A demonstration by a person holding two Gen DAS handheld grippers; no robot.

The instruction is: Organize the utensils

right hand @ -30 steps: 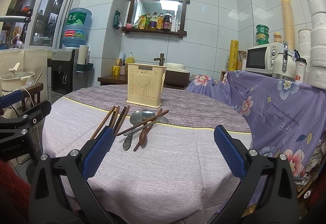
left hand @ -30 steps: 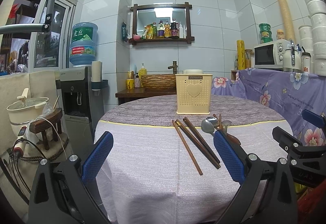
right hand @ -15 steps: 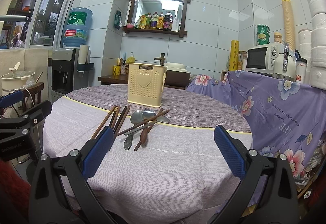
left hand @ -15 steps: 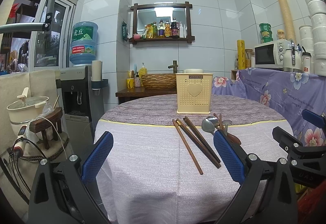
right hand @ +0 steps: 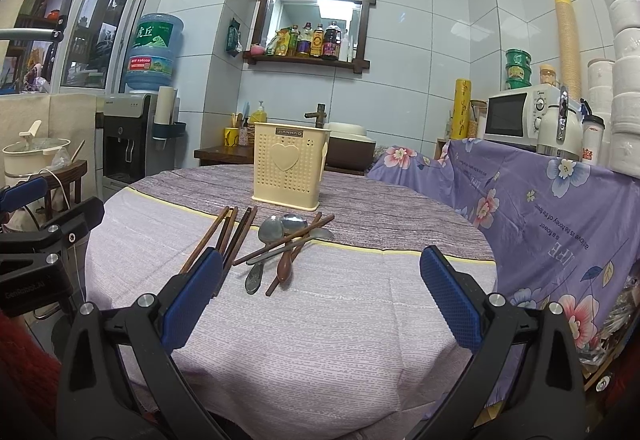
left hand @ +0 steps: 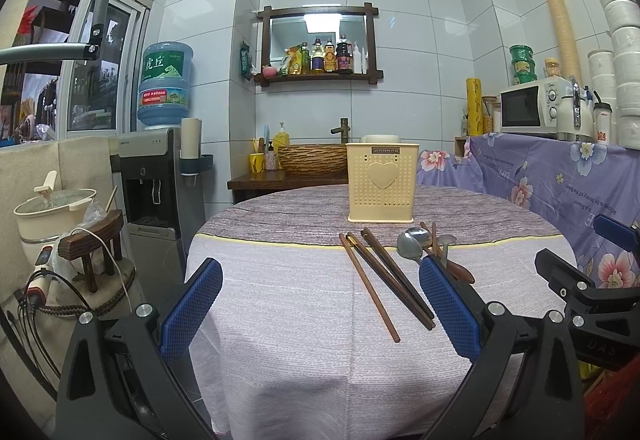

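A cream perforated utensil holder (left hand: 382, 181) (right hand: 289, 164) with a heart on its front stands upright on the round table. In front of it lie several dark wooden chopsticks (left hand: 378, 280) (right hand: 228, 236) and a small heap of metal spoons (left hand: 410, 244) (right hand: 271, 231), a wooden spoon (right hand: 285, 268) and more chopsticks. My left gripper (left hand: 320, 306) hovers open over the near table, left of the chopsticks, holding nothing. My right gripper (right hand: 320, 300) is open too, above the near table, with the utensils ahead of its left finger.
The table (left hand: 280, 320) carries a pale purple cloth. A floral-covered counter (right hand: 560, 199) with a microwave (right hand: 516, 115) is at the right. A water dispenser (left hand: 154, 167), a pot (left hand: 52, 207) and a small stool (left hand: 94, 244) stand on the left.
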